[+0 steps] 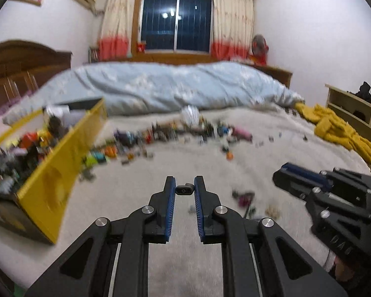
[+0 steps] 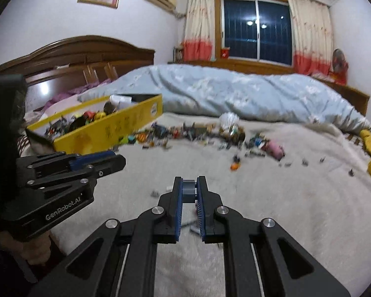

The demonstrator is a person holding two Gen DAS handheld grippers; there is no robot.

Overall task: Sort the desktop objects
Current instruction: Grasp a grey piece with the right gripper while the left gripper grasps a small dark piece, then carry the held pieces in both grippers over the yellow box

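1. On the bed [image 2: 296,198], over its pale fleecy blanket, both grippers hang clear of the surface, each with a small toy part caught at its tips.
2. Left gripper [image 1: 184,188]: fingers [image 1: 169,190] clamped on a small dark grey piece [image 1: 184,190], which bridges the narrow gap crosswise, long axis running from pad to pad.
3. Right gripper [image 2: 190,189]: fingers [image 2: 178,193] closed on a grey-blue block [image 2: 189,191] that fills the gap at the very tips.
4. Yellow box [image 1: 49,180], already holding a heap of mixed toy parts, lies ahead and to the left of both grippers. Its near wall stands between the held pieces and the inside.
5. Judgement: the left gripper is the nearer to the box, so its piece has the shorter way to go. Each piece probably must pass over the wall before release.
6. Unsorted pile [image 2: 197,131]: a blurred band of small coloured parts farther up the bed, well apart from both grippers.
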